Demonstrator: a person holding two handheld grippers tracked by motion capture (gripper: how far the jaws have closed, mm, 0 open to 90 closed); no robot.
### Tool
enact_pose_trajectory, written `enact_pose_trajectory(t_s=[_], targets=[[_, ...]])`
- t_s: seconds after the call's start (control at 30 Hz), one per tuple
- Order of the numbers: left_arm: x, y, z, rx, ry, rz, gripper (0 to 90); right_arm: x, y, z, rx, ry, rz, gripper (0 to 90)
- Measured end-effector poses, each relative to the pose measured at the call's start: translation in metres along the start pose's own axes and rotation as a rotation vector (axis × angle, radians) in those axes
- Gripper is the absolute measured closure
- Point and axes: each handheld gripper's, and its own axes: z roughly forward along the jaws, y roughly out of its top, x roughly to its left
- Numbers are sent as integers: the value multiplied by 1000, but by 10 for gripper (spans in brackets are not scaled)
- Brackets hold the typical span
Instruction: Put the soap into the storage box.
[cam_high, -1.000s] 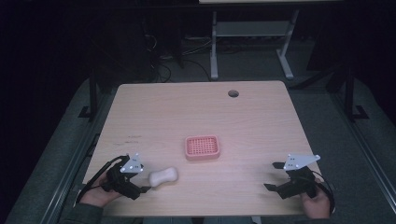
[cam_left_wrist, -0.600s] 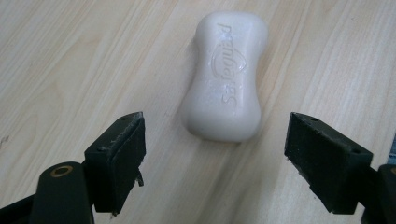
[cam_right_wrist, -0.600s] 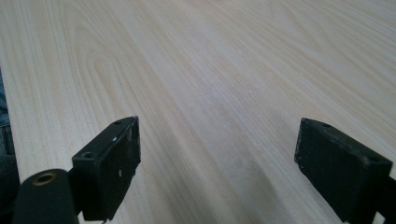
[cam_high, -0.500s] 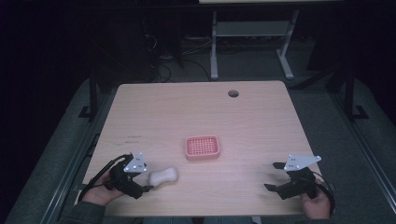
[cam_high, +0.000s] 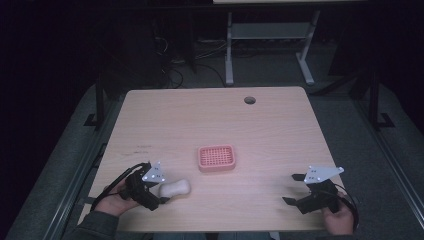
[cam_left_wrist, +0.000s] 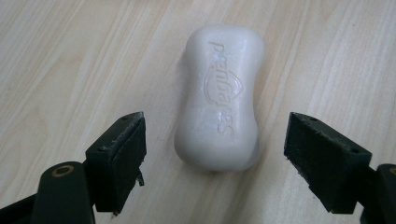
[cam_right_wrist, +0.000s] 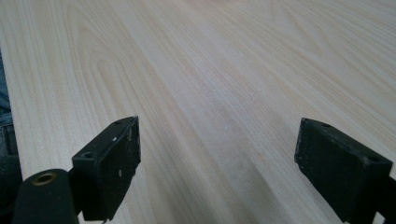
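Left gripper (cam_left_wrist: 215, 140) fingers spread around the soap (cam_left_wrist: 219, 98), apparently untouched; embossed lettering hard to read.

From my feed: light wood table (cam_high: 280, 130) with a cable hole (cam_high: 249, 100), dark room, grey carpet (cam_high: 395, 150), white desk legs (cam_high: 228, 55) behind.

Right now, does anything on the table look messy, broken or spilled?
Nothing stands out. The white soap bar lies flat and whole on the table, between the open jaws of the left claw, not touched. The pink soap dish sits upright and empty nearby. The right claw is open over bare wood.
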Motion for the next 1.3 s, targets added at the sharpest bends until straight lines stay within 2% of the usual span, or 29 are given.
enact_pose_trajectory(t_s=[0.13, 0.63, 0.97, 1.3], targets=[[1, 2, 1, -11, -9, -5, 209, 0, 1, 1, 2, 6, -2, 141], [3, 14, 10, -4, -34, 24, 216, -1, 2, 2, 7, 9, -8, 141], [7, 18, 15, 2, -48, 15, 214, -1, 2, 3, 11, 18, -9, 141], [10, 20, 26, 28, -84, 13, 274, -1, 3, 4, 15, 21, -9, 141]])
